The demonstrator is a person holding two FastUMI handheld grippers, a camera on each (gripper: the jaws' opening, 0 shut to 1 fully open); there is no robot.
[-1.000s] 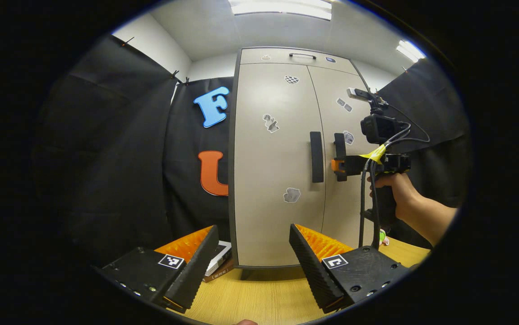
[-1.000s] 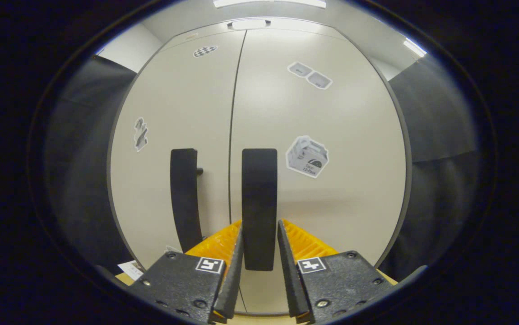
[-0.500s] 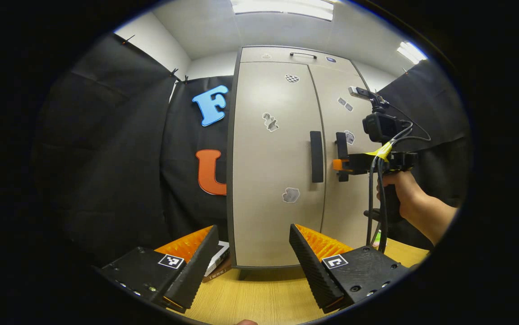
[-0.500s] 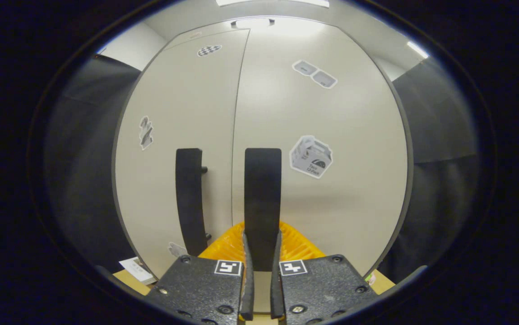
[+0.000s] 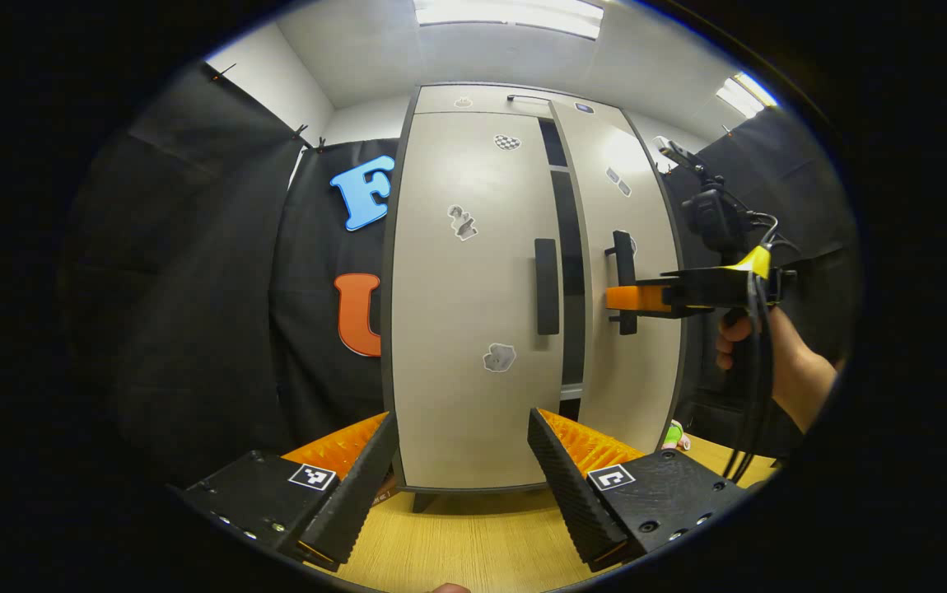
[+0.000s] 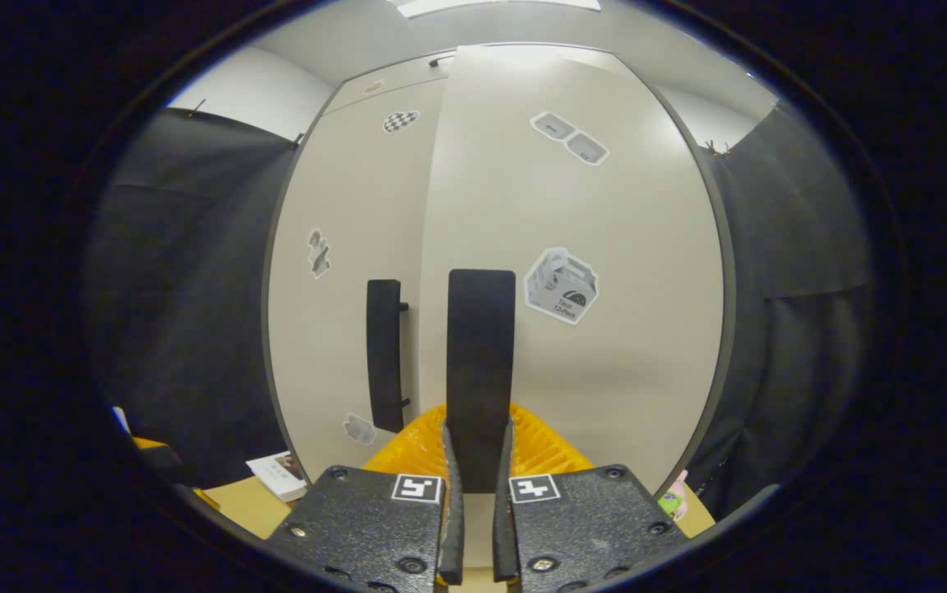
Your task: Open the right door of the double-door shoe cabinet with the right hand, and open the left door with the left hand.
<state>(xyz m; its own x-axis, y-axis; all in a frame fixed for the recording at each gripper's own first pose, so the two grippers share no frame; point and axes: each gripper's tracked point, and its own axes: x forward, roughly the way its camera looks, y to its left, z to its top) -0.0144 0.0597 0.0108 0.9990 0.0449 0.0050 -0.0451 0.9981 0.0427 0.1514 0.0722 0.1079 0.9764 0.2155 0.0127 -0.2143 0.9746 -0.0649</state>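
The shoe cabinet [image 5: 473, 329] stands on the table [image 5: 473, 543] and has two doors and two black handles, one on each door. In the right gripper view, the right gripper [image 6: 473, 461] has its fingers pinching the right handle [image 6: 480, 362] from both sides. The left gripper view shows what this view cannot: the right door [image 5: 630, 313] is swung a little open, with a dark gap beside the closed left door [image 5: 465, 305]. The left gripper [image 5: 461, 461] hovers before the cabinet with fingers spread apart, holding nothing (the left handle [image 5: 547, 286] is untouched). A hand [image 5: 758, 354] holds the right gripper there.
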